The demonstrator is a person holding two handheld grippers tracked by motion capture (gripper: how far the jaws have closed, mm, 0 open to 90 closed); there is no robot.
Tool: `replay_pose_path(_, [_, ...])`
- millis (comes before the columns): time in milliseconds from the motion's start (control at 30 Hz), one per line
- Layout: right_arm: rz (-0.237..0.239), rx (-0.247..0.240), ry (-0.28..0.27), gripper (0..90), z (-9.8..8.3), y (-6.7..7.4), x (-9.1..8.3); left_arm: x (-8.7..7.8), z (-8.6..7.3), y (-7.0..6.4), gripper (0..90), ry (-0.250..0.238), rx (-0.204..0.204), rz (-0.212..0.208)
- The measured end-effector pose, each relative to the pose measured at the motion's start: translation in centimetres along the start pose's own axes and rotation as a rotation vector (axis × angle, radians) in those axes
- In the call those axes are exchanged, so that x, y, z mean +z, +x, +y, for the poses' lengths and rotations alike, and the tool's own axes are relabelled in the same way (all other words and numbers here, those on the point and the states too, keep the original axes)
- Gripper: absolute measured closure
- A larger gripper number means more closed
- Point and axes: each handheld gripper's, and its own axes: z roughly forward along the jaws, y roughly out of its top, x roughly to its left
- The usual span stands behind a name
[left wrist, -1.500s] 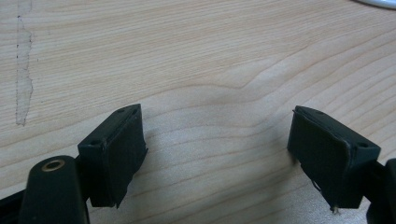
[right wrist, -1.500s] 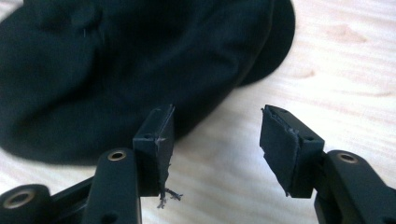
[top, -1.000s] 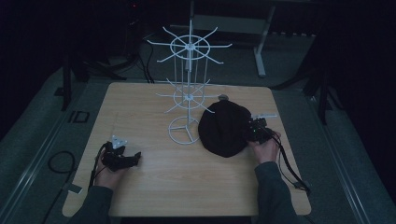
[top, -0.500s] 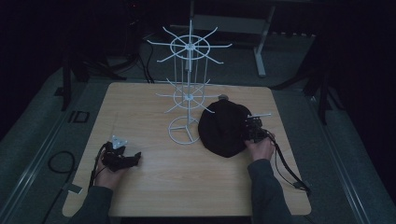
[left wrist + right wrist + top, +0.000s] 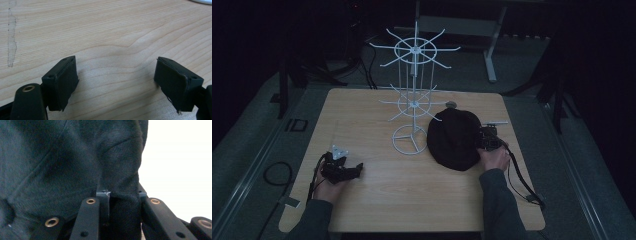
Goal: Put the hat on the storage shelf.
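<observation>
A black cloth cap (image 5: 454,137) lies on the wooden table (image 5: 412,200), to the right of a white wire display rack (image 5: 412,100). My right gripper (image 5: 483,143) is at the cap's right edge. Its jaws have just been closing, and in the right gripper view they pinch a fold of the cap (image 5: 62,157) between the pads, so the right gripper (image 5: 117,193) is shut on it. My left gripper (image 5: 353,170) rests low on the table at the front left. In the left gripper view it (image 5: 116,82) stands open over bare wood.
The rack's round base (image 5: 411,140) stands just left of the cap, and its wire arms spread at two levels above. A cable (image 5: 522,182) trails from the right gripper toward the table's front right corner. Dark floor and metal stands surround the table.
My right gripper has shifted slightly toward the front along the cap's right edge. The left hand and gripper have stayed put.
</observation>
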Motion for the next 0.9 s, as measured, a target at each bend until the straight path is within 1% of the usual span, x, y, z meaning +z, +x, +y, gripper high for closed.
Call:
replay_pose_path(133, [0.013,0.033,-0.011,77.3,0.1,-0.3,-0.3,0.0,0.0,0.0,19.2,0.000,0.000,0.000])
replay_pose_path(233, [0.019,0.042,-0.023,77.8,0.1,-0.4,-0.4,0.0,0.0,0.0,19.3,0.000,0.000,0.000])
replay_pose_path(500, [0.030,0.046,-0.038,78.2,0.1,-0.4,-0.8,0.0,0.0,0.0,19.3,0.000,0.000,0.000])
replay_pose_path(900, [0.020,0.037,-0.088,78.3,1.0,-0.9,-2.9,0.0,0.0,0.0,19.3,0.000,0.000,0.000])
